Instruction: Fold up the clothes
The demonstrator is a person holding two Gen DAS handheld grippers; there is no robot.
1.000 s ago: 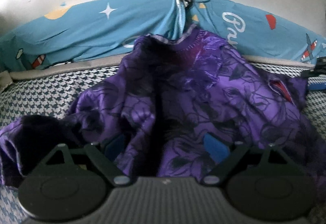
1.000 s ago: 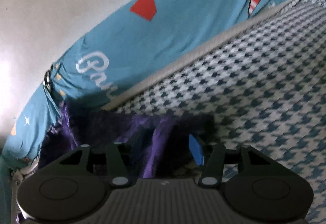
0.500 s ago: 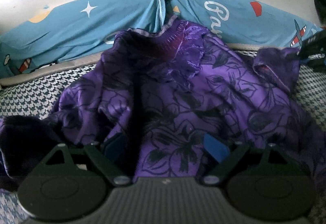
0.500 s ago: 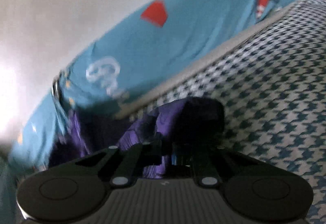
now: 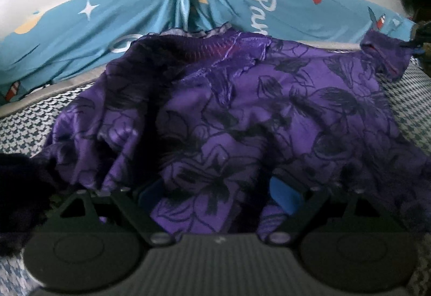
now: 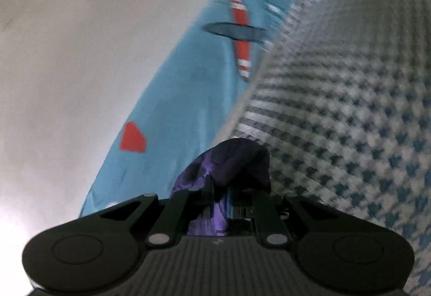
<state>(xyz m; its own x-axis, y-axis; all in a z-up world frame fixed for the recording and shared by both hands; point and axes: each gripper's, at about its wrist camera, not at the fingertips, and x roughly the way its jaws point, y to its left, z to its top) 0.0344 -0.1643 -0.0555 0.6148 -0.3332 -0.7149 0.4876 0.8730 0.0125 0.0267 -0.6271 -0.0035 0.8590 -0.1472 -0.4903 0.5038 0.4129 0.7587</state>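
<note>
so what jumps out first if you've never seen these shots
A crumpled purple floral garment fills the middle of the left wrist view, spread over a houndstooth cover. Behind it runs a bright blue printed sheet against the wall. The right gripper pinches a purple corner.

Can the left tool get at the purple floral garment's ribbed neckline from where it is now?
Probably yes. The left tool is open over the purple floral garment, and nothing lies between it and the ribbed neckline; only crumpled folds of the same cloth.
</note>
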